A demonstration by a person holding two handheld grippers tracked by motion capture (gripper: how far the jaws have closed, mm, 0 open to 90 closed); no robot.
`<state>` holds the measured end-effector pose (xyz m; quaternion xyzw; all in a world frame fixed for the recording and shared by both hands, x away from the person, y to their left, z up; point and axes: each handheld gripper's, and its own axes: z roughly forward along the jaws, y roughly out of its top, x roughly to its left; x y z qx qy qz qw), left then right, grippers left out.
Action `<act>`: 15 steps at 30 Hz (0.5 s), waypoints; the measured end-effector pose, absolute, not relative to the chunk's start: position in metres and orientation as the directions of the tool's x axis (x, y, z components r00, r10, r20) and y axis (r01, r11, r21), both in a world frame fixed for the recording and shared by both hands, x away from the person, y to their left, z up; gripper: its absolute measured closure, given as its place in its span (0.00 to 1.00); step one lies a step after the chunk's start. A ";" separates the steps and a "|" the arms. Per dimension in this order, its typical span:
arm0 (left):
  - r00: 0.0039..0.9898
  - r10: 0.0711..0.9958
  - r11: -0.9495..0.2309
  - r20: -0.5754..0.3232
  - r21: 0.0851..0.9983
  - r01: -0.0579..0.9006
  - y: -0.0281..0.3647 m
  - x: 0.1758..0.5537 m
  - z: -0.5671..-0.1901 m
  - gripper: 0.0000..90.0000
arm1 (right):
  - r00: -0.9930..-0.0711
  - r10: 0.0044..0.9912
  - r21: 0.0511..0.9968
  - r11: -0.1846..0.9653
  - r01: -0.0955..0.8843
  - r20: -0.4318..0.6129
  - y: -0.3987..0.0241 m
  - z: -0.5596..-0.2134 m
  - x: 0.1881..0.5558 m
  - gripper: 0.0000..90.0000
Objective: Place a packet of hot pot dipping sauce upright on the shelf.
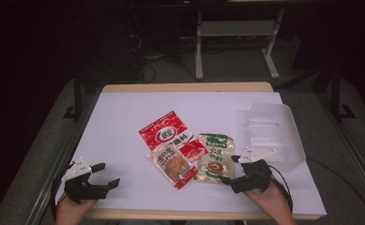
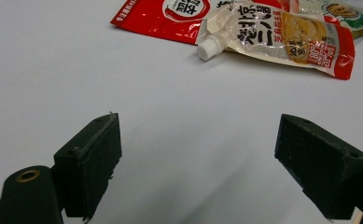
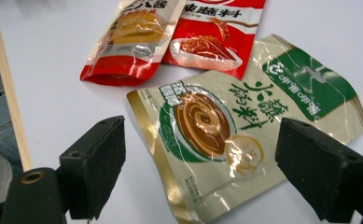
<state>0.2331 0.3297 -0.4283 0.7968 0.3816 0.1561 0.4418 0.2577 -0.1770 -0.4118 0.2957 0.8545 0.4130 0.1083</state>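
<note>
hidden: red packet partly under spout pouch | cut off: red packet and green pouch by my left claw view's top edge; spout pouch top in my right claw view | too small: print on green pouch from above | clear bin contents unreadable
</note>
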 end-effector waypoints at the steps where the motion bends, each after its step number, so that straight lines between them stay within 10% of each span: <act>1: 0.660 0.747 -0.326 -0.084 0.819 0.473 0.331 0.233 -0.428 0.16 | -0.804 0.592 0.771 0.483 0.415 0.061 -0.176 -0.411 0.259 0.17; 15: 0.651 0.753 -0.304 -0.098 0.826 0.475 0.336 0.230 -0.428 0.16 | -0.826 0.559 0.758 0.507 0.410 0.072 -0.156 -0.393 0.278 0.17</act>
